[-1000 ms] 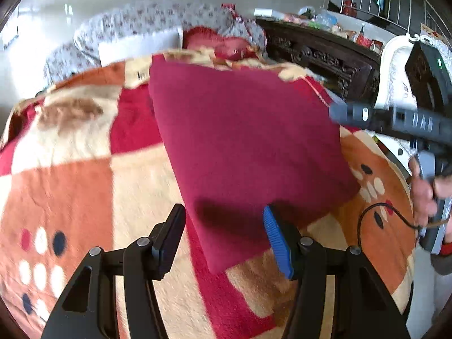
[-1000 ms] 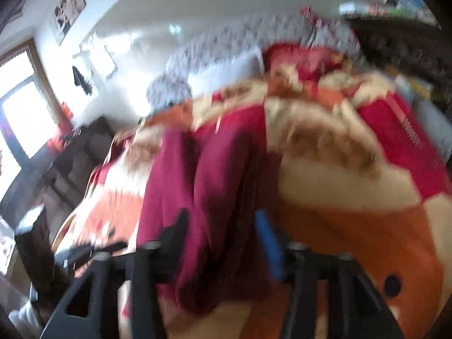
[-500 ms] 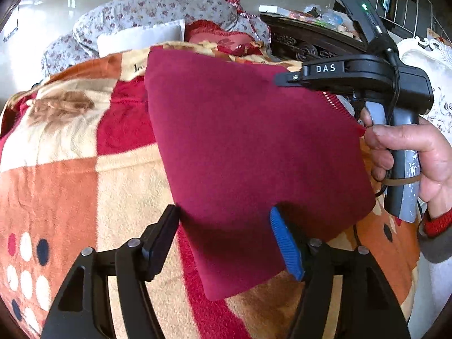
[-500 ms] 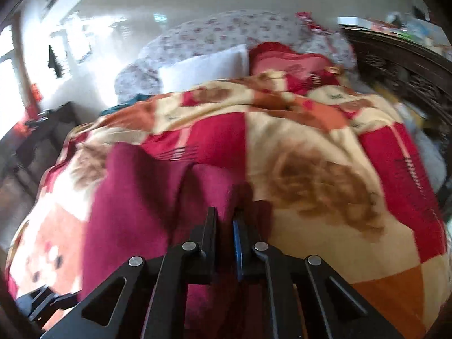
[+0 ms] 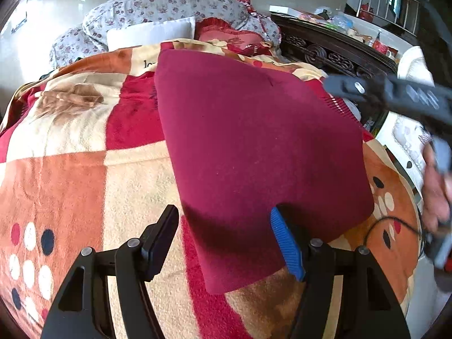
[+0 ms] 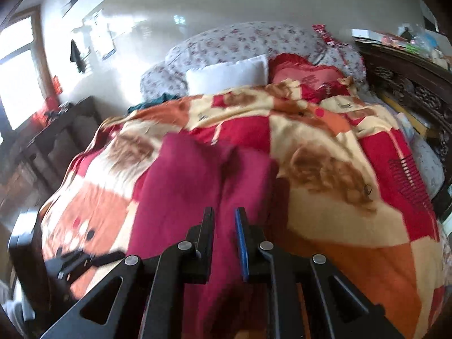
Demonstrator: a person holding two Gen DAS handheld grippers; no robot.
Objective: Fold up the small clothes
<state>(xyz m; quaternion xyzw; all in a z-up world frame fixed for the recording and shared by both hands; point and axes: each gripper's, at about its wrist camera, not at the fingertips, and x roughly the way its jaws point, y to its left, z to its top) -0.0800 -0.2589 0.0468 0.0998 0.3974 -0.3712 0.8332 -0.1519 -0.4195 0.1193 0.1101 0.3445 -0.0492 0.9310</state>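
Checked in orange, cream and red, a fleece blanket [image 5: 70, 175] covers the bed that carries everything. Nearest the near edge, the left hand-held gripper [image 5: 224, 243] hovers released, its jaws spread wide above the closest corner of a folded crimson garment [image 5: 254, 152], not touching it. The garment lies flat along the middle of the bed, running from near that edge toward the head. At the bed's right edge the right hand-held gripper [image 6: 224, 236] is blurred; its jaws stand narrowly apart over a raised fold of the garment [image 6: 197, 186], and I cannot tell whether cloth is pinched between them. Farther off, at the head, lie a white pillow [image 5: 149, 32], a red cushion [image 5: 226, 35] and a floral quilt [image 5: 169, 2]. A dark carved headboard [image 5: 333, 50] runs along the far right.
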